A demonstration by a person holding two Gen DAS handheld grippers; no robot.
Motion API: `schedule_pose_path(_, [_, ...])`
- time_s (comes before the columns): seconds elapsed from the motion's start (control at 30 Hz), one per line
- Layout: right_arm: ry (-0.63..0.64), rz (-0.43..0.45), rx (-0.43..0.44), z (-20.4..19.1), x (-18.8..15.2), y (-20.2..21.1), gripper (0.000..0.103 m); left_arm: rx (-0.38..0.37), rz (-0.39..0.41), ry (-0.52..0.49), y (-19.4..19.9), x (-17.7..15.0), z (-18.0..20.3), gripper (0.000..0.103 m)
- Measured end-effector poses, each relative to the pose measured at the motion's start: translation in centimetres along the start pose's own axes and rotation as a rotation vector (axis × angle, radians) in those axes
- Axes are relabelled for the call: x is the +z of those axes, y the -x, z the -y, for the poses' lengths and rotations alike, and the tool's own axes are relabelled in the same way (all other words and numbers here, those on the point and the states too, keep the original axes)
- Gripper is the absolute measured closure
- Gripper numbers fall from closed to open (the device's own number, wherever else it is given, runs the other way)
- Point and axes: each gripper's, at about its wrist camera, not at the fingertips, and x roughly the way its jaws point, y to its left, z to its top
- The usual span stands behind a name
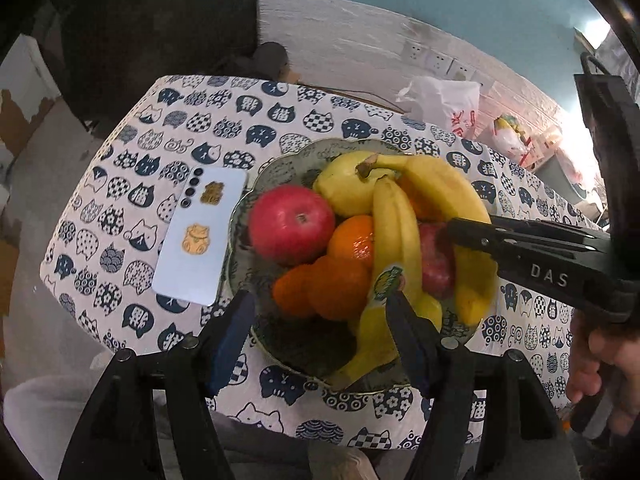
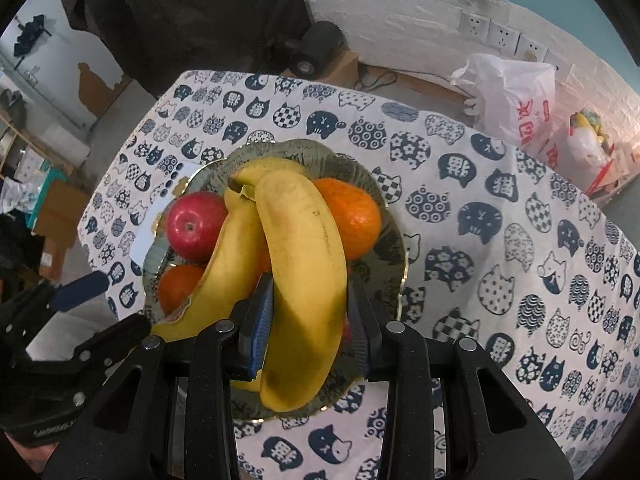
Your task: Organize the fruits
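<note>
A patterned bowl (image 1: 280, 168) on the cat-print tablecloth holds a red apple (image 1: 291, 224), a yellow pear (image 1: 344, 192), several oranges (image 1: 340, 288), a second red apple (image 1: 436, 260) and a bunch of two bananas (image 1: 394, 236). My right gripper (image 2: 310, 320) is shut on the outer banana (image 2: 304, 264), its pads on either side of it. It also shows in the left wrist view (image 1: 472, 236), reaching in from the right. My left gripper (image 1: 320, 320) is open and empty over the bowl's near rim.
A pale phone (image 1: 200, 236) with gold cat stickers lies on the cloth just left of the bowl. White plastic bags (image 2: 516, 100) sit beyond the table's far right edge. The cloth to the right of the bowl (image 2: 500, 240) is bare.
</note>
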Motion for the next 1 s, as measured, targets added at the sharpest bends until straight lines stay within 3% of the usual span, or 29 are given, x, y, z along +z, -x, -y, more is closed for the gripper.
schedule_pose_path(0.4, [-0.003, 0.068, 0.031, -0.5, 0.4, 3.8, 0.049, -0.025, 0.02, 0.012, 1.7, 0.0, 0.2, 0.03])
schedule_pose_path(0.47, [0.014, 0.087, 0.017, -0.6, 0.2, 5.0, 0.045, -0.01, 0.039, 0.001, 2.6, -0.1, 0.5, 0.024])
schedule_pose_path(0.8, [0.063, 0.183, -0.065, -0.5, -0.9, 10.3, 0.027, 0.0, 0.103, -0.016, 6.6, -0.2, 1.6, 0.02])
schedule_pose_path(0.87, [0.082, 0.201, -0.089, -0.6, -1.3, 11.4, 0.026, 0.005, 0.132, -0.031, 7.6, -0.3, 2.1, 0.015])
schedule_pose_path(1.0, [0.105, 0.222, -0.131, -0.3, -2.4, 13.1, 0.026, 0.002, 0.165, -0.065, 9.2, -0.3, 3.3, 0.015])
